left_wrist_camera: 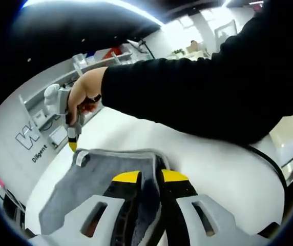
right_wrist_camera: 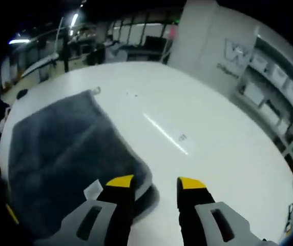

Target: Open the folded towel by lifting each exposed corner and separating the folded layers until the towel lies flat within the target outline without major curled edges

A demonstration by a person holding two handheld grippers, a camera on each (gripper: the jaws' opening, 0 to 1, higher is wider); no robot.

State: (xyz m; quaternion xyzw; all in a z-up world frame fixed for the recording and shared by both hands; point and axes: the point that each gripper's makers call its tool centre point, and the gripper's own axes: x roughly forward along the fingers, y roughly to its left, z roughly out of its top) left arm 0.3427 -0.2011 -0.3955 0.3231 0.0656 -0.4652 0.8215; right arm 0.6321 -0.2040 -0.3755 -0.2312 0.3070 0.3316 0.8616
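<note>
Left gripper view has the left gripper (left_wrist_camera: 149, 177) at 6 o'clock, its fingers pinching a raised fold of the grey towel (left_wrist_camera: 113, 166), which hangs down toward the white bench (left_wrist_camera: 213, 164). At 10 o'clock a hand (left_wrist_camera: 87, 89) holds the right gripper (left_wrist_camera: 72, 146), tip just above the towel's far corner with its small loop. Right gripper view shows the right gripper (right_wrist_camera: 155, 183) with fingers spread and empty, over the towel's (right_wrist_camera: 69, 154) near edge; most cloth lies flat from 7 to 10 o'clock on the bench (right_wrist_camera: 197, 118). I see no target outline. Risk, I think: pulling one side only may drag the whole towel and curl its edge.
</note>
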